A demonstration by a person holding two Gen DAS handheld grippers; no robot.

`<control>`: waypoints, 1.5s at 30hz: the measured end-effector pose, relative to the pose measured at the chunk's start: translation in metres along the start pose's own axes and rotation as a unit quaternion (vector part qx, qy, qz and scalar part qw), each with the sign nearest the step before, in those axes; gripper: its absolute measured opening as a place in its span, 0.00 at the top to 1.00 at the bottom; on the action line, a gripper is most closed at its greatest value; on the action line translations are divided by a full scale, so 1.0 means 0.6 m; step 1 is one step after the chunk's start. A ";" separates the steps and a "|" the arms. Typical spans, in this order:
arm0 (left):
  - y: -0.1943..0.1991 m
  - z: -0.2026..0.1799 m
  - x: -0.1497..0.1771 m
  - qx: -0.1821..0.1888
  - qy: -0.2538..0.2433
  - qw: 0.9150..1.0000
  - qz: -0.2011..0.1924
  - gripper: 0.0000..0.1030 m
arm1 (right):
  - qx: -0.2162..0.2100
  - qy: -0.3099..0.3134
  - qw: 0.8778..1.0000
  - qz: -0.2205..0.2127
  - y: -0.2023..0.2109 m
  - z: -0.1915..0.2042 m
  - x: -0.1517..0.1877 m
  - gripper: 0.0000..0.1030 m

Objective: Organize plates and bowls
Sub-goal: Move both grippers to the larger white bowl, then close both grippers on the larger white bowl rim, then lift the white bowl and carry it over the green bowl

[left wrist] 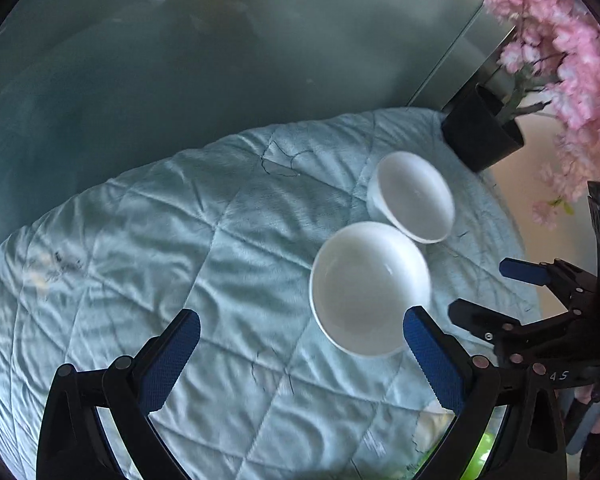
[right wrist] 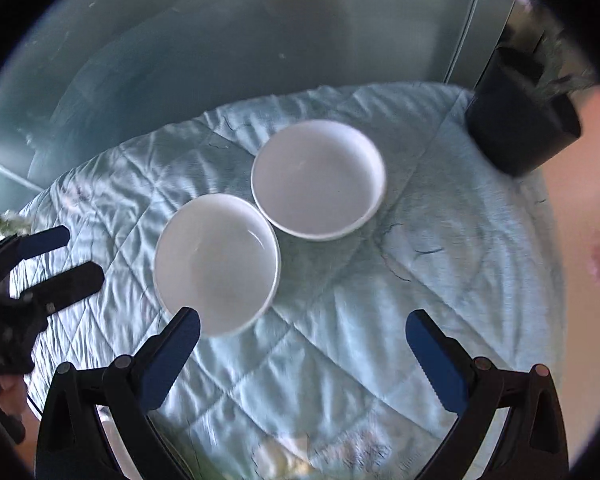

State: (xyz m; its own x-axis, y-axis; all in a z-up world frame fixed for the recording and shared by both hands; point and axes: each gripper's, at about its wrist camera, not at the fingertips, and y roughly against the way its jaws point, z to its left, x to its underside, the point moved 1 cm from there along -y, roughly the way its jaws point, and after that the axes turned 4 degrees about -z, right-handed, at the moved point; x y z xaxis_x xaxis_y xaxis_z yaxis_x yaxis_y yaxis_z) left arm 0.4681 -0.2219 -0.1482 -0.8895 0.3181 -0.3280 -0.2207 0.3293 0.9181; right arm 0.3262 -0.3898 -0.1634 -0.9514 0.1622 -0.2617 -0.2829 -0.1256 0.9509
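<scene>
Two white bowls sit upright and rim to rim on the quilted blue cloth (left wrist: 180, 240), the near bowl (left wrist: 370, 288) right of centre in the left wrist view and the far bowl (left wrist: 414, 196) just above it. They look like glazed ceramic, so probably stiff, slick and chippable, best pinched across the rim wall; being round, they have no long axis, and their mouths face up. The left gripper (left wrist: 300, 356) and right gripper (right wrist: 302, 354) are both spread wide and empty.
</scene>
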 end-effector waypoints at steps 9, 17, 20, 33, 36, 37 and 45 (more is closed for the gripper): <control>-0.104 0.013 -0.016 0.015 0.021 0.999 0.042 0.16 | 0.004 -0.028 0.999 0.029 -0.087 0.000 -0.011 0.12; -0.140 0.009 -0.019 0.016 0.011 0.998 0.058 0.44 | 0.002 -0.054 0.998 0.035 -0.107 -0.004 -0.015 0.76; -0.152 0.004 -0.019 0.011 0.005 0.997 0.071 0.62 | -0.011 -0.050 0.998 0.039 -0.114 0.005 -0.015 0.91; -0.159 -0.028 -0.020 0.014 -0.004 0.997 0.072 0.99 | -0.007 -0.047 0.998 0.030 -0.126 0.018 -0.021 0.95; -0.149 -0.029 -0.015 0.010 -0.009 0.997 0.070 1.00 | -0.009 -0.041 0.999 0.026 -0.121 0.023 -0.019 0.95; -0.142 -0.027 -0.012 0.011 -0.005 0.998 0.069 1.00 | -0.010 -0.037 0.999 0.024 -0.116 0.026 -0.018 0.95; -0.029 -0.055 0.013 0.005 -0.017 0.999 0.044 1.00 | 0.004 0.000 1.000 -0.016 -0.022 0.058 0.014 0.95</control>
State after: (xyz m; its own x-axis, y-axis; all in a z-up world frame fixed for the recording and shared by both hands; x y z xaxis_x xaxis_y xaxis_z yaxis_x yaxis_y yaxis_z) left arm 0.4518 -0.2545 -0.1596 -0.8912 0.3758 -0.2539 -0.1387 0.3072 0.9415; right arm 0.3260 -0.3525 -0.1725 -0.9419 0.1659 -0.2920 -0.3122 -0.1122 0.9434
